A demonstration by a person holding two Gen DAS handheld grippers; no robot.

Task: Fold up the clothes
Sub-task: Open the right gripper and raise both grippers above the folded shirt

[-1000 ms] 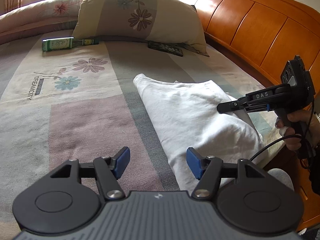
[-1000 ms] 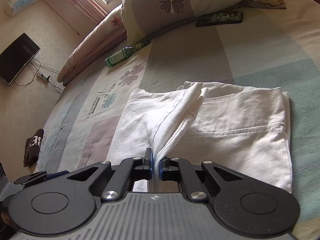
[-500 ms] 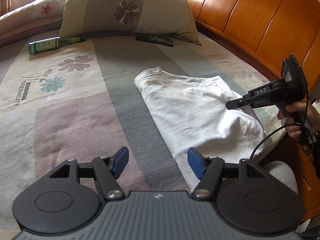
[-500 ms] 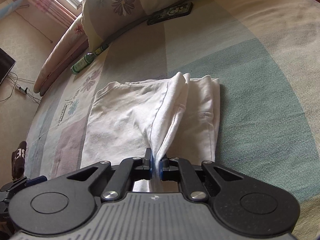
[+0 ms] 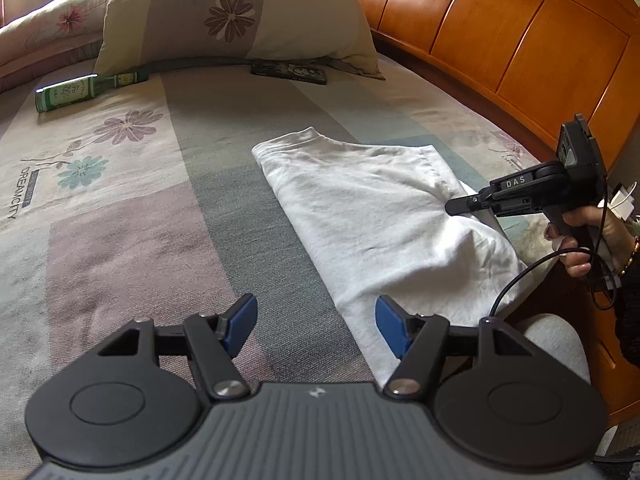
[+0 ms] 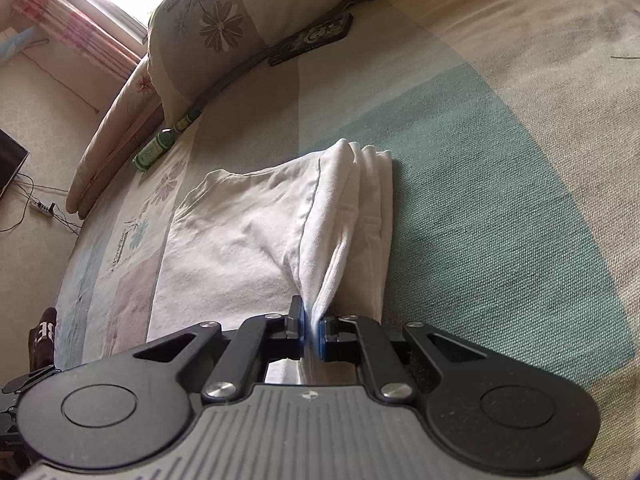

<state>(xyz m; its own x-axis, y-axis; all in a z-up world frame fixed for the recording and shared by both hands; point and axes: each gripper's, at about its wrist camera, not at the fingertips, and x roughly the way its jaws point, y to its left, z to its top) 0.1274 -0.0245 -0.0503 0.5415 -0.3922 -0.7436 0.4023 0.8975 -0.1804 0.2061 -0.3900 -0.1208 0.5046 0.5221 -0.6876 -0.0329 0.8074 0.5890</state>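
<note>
A white garment (image 5: 380, 216) lies folded lengthwise on the patterned bedspread (image 5: 132, 240), near the bed's right side. My right gripper (image 6: 312, 330) is shut on a pinched fold of the white garment (image 6: 248, 240) at its near right edge, holding that fold a little above the layers beneath. Seen from the left wrist view, that right gripper (image 5: 452, 209) comes in from the right, held by a hand (image 5: 580, 240). My left gripper (image 5: 316, 326) hovers open over the bedspread at the garment's near left edge, nothing between its blue pads (image 5: 240, 322).
A floral pillow (image 5: 240, 16) leans at the head of the bed, with a green bottle (image 5: 76, 92) and a dark phone (image 5: 288, 72) lying in front of it. The orange wooden headboard (image 5: 500, 40) runs along the right. A dark sock (image 6: 42, 340) lies at the bedspread's left edge.
The right gripper has carried the pinched fold toward the right, so the garment is now narrower and stacked in layers. The left gripper drifted slightly, still open.
</note>
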